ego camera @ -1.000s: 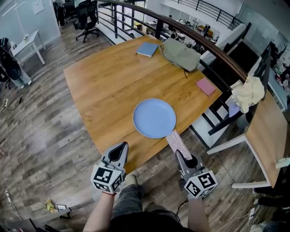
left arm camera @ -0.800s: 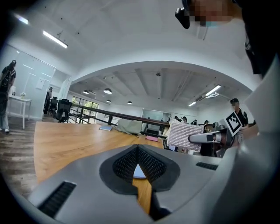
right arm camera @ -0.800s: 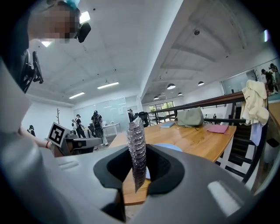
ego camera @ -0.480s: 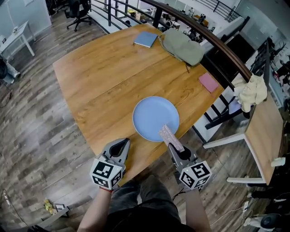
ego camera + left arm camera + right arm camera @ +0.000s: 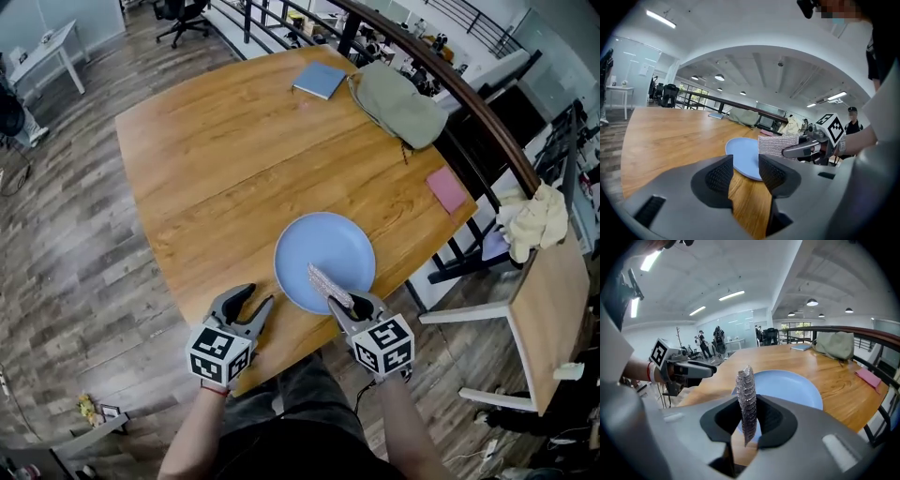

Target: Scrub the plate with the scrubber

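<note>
Nearest the person, 2 hand-held grippers sit at the near edge of the wooden table. The left gripper is over the table edge, just left of the plate's near rim; its jaws have just been opening and stand wide apart with nothing between them; only bare wood and the plate's rim show beyond the pads. The right gripper is clamped on the scrubber, a thin silvery mesh pad held edge-on between both pads; the scrubber's free end reaches over the near part of the plate; contact with the plate cannot be confirmed. The plate, round and light blue, lies flat on the table close to its near edge, just ahead of both grippers. Further back, a pink pad lies near the right edge; an olive bag and 1 blue notebook rest at the far side; a dark railing runs behind them.
</note>
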The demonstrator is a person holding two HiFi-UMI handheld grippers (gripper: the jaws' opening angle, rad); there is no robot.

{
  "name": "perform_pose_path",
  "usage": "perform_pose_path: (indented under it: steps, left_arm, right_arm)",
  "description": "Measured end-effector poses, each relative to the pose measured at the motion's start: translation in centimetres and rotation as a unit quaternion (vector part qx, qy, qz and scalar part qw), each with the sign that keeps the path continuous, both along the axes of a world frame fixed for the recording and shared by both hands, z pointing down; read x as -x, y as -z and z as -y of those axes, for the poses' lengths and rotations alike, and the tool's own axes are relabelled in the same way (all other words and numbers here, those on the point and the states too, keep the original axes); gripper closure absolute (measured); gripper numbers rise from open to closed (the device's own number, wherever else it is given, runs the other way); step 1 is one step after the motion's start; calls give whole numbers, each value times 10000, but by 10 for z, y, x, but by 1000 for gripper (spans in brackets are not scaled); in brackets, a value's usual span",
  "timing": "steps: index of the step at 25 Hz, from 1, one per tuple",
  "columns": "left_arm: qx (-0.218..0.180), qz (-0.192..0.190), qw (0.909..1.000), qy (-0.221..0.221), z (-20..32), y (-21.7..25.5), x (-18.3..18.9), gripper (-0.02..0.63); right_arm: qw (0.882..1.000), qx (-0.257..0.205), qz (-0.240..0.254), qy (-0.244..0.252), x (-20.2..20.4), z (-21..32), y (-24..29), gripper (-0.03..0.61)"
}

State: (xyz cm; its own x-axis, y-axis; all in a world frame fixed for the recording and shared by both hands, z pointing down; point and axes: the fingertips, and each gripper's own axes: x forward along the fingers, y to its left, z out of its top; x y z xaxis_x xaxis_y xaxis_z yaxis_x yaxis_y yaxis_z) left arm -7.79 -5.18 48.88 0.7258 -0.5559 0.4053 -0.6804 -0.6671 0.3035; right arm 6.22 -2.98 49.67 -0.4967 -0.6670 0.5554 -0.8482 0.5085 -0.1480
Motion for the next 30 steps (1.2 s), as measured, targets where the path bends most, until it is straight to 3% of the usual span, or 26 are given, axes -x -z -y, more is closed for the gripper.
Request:
perform_pose_path:
  steps: [9, 17, 20, 25, 30]
  left_arm:
    - [656, 446, 9960, 413, 25, -42, -23, 445]
    - [1076, 329, 9914, 672, 37, -62, -28, 445]
    - [1100, 321, 9909, 706, 40, -65, -32, 446]
    - [1137, 367, 9900, 755, 43, -69, -34, 446]
    - [1156, 342, 9892, 832, 45, -69, -33, 445]
  right_arm:
    - [9903, 1101, 27, 844, -6, 34, -29, 495]
    - [9701, 2116, 119, 1180, -14, 51, -47, 495]
    - [9671, 2188, 75, 1294, -14, 58, -53, 488]
    - [9684, 1980, -394, 1467, -16, 66, -63, 446]
    - [9711, 1815, -294, 1525, -16, 72, -60, 410]
